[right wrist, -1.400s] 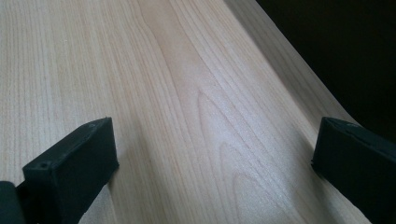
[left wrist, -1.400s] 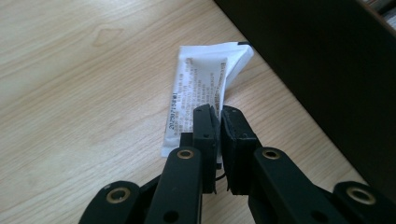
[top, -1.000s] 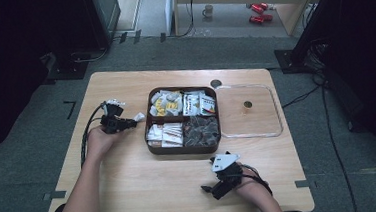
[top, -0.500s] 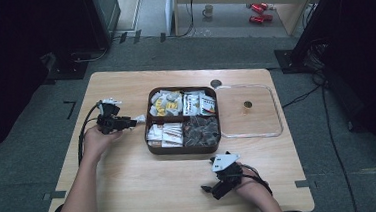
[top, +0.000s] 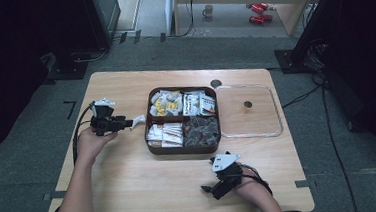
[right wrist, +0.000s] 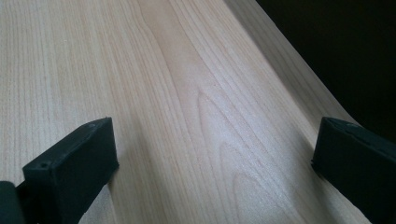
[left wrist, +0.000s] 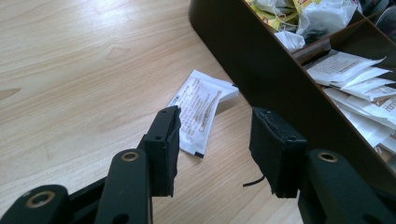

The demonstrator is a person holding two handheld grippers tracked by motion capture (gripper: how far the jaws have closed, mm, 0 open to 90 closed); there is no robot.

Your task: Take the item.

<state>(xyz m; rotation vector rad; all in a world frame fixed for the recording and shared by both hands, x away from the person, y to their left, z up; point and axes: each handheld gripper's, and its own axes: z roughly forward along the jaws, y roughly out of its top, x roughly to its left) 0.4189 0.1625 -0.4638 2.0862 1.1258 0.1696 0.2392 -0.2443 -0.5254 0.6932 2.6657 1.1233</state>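
A small white sachet (left wrist: 201, 109) lies flat on the wooden table against the outer left wall of the dark brown four-compartment tray (left wrist: 243, 60). My left gripper (left wrist: 215, 135) hovers just behind and above it. Its jaws have just been opening and nothing is pressed between the pads. From above, the left gripper (top: 127, 123) points right at the sachet (top: 138, 121) beside the tray (top: 151, 143). The right gripper (top: 209, 189) rests at the table's near edge, and its jaws (right wrist: 215, 158) stand wide open over bare wood.
The tray's compartments hold yellow-and-white packets (top: 165, 103), white packets (top: 199, 103), flat white sachets (top: 164, 133) and dark packets (top: 200, 130). A clear lid (top: 277, 125) with a small knob lies to the tray's right. A round hole (top: 216, 83) sits behind the tray.
The left gripper has drawn back to the left and lifted a little, its jaws have spread, and the white sachet now lies loose beside the tray. The right gripper has stayed put.
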